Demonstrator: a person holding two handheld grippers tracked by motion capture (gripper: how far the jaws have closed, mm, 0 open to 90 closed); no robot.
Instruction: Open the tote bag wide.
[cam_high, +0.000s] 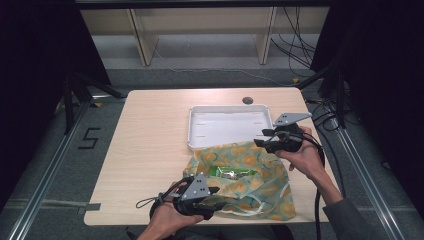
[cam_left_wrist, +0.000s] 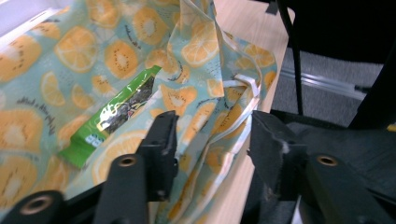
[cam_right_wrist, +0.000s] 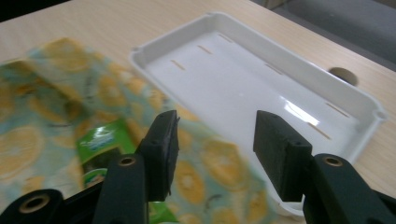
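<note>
From the high view, your left gripper (cam_high: 216, 197) sits at the near edge of the fruit-print cloth bag (cam_high: 245, 180), and your right gripper (cam_high: 263, 139) hovers at the bag's far right corner, next to the white tray (cam_high: 227, 125). The bag lies slack on the wooden table (cam_high: 150, 150) with its far edge overlapping the tray's near rim. A green packet (cam_high: 231, 173) shows through the bag's mouth, so the work looks to be about that packet and the bag, the tray standing ready beside them.

In the left gripper view, your jaws stand spread with nothing pinched. The bag's rim and a white drawstring (cam_left_wrist: 243, 105) lie in the gap beyond them, loose. The green packet (cam_left_wrist: 114, 116) lies inside the bag, up and left of your left jaw.

In the right gripper view, your jaws are likewise spread and pinch nothing. They look over the bag (cam_right_wrist: 56, 121) where it drapes the tray (cam_right_wrist: 289, 79) rim, with the packet (cam_right_wrist: 100, 142) just left of the near jaw. With both hands off, the bag rests flat and its mouth sags.
</note>
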